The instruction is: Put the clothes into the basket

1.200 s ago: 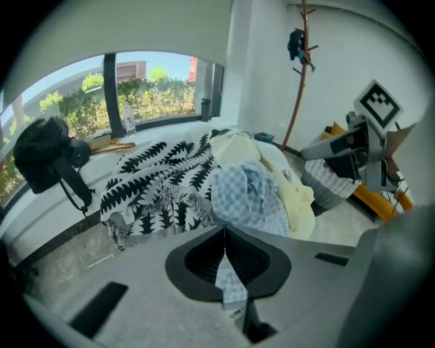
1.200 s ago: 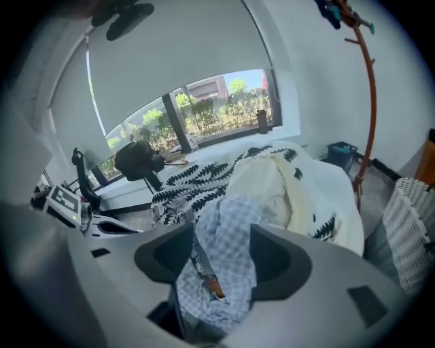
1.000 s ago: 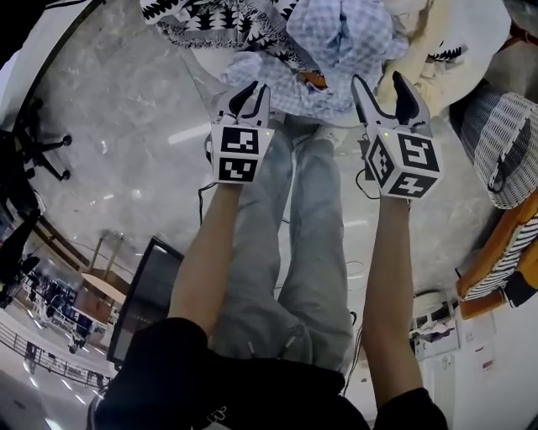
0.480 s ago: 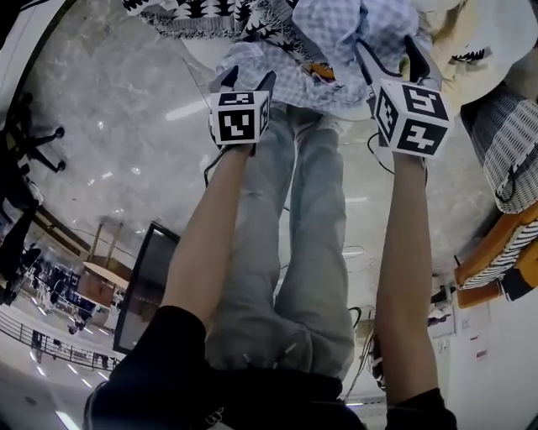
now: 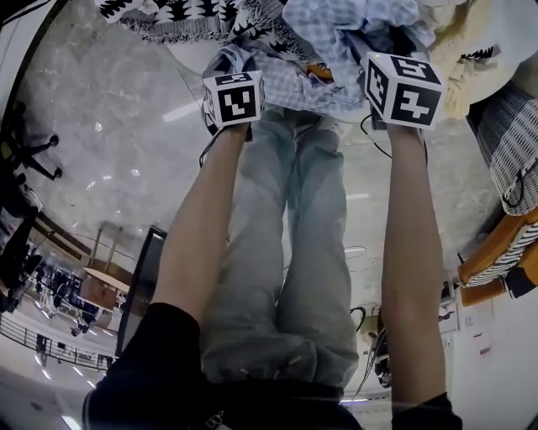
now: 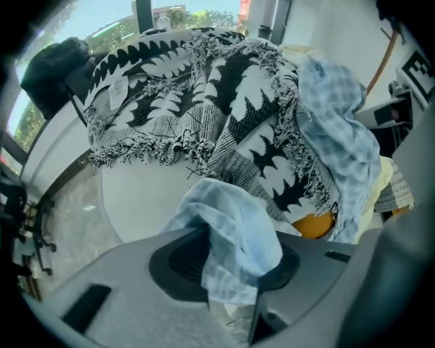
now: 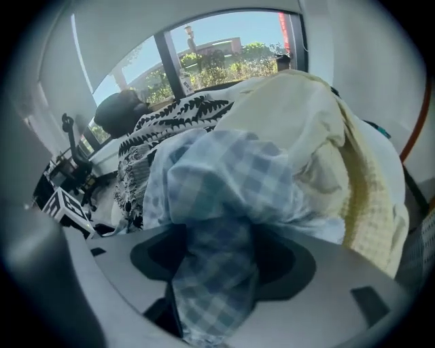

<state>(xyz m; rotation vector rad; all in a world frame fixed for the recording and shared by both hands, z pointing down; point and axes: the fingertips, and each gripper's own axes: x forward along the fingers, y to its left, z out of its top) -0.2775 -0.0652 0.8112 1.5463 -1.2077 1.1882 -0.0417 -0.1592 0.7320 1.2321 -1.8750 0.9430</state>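
Note:
A heap of clothes lies on a round white table [image 6: 139,204]. It holds a pale blue checked shirt [image 5: 336,25], a black-and-white patterned throw [image 5: 202,13] and a cream waffle garment [image 5: 471,42]. My left gripper [image 5: 231,71] points down into the shirt's left edge. Its jaws are closing around a raised fold of the blue cloth [image 6: 231,224]. My right gripper [image 5: 395,46] is sunk in the shirt's right side, jaws wide, with checked cloth [image 7: 224,183] hanging between them. In the head view the marker cubes hide both sets of fingertips. The woven basket [image 5: 504,143] stands on the floor at the right.
The person's legs in jeans [image 5: 294,252] stand against the table. An office chair base [image 5: 29,151] sits far left, a dark panel [image 5: 139,285] lower left, and an orange and striped object [image 5: 496,269] beyond the basket. An orange item [image 6: 314,224] peeks from under the pile.
Both grippers have come down from above the pile into the blue checked shirt. The left jaws, nearly together before, now have cloth between them.

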